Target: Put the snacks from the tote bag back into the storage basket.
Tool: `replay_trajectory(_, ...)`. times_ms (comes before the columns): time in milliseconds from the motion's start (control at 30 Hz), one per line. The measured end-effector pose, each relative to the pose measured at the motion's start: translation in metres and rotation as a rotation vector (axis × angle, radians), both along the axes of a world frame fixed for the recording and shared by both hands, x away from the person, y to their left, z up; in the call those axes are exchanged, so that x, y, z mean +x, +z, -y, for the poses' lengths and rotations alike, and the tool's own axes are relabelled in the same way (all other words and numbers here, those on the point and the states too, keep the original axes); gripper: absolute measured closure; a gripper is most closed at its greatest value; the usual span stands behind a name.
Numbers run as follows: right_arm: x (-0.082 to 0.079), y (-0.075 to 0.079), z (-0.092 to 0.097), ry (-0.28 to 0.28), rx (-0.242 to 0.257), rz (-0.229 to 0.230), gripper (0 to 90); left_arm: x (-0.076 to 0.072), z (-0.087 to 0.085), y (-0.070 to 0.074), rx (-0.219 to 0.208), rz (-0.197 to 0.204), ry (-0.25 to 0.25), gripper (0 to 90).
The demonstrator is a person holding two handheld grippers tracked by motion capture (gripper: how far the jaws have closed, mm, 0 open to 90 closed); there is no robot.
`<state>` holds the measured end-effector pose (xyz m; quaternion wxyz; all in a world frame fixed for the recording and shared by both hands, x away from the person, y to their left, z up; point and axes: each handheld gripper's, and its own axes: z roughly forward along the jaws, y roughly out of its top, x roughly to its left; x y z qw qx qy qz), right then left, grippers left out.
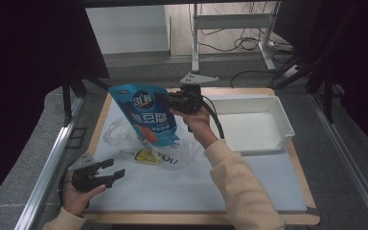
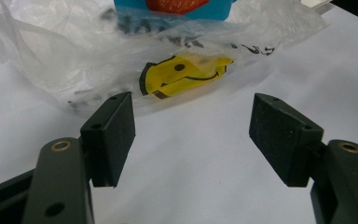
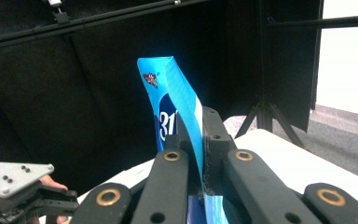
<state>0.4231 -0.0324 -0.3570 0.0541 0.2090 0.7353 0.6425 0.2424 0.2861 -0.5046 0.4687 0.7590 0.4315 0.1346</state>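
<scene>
A blue snack pouch (image 1: 147, 114) with white print hangs upright above the white mat, held by its right top edge. My right gripper (image 1: 166, 99) is shut on that edge; in the right gripper view the pouch (image 3: 177, 100) rises thin between the two black jaws of the gripper (image 3: 196, 135). Under the pouch lies a crumpled clear plastic bag (image 1: 139, 143) with a yellow smiley face (image 2: 182, 74). My left gripper (image 1: 112, 168) rests low at the mat's front left, open with nothing between its pads, pointing at the bag (image 2: 74, 51).
A white plastic bin (image 1: 281, 117) stands on the right half of the wooden table (image 1: 303, 184). Black curtains and metal rails flank the table. A desk frame and cables sit on the floor beyond the far edge.
</scene>
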Motion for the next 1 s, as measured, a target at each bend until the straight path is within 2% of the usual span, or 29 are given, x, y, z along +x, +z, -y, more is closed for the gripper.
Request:
replay_trajectory(200,-0.004,0.015,0.003,0.001,0.031,0.02,88.3,0.0,0.0,-0.001,-0.001,-0.002,0.0,31.6)
replay_trajectory(567,-0.009,0.047,0.02,-0.018,0.076,0.067,88.4,0.001,0.001,-0.002,0.005,-0.003,-0.002,31.5)
replay_trajectory(833,-0.01,0.068,0.052,-0.058,0.107,0.086,88.5,0.002,0.001,-0.002,0.005,-0.004,0.0,31.5)
replay_trajectory(1000,-0.009,0.076,0.075,-0.096,0.117,0.092,88.5,0.002,0.001,-0.003,0.016,-0.002,0.005,31.4)
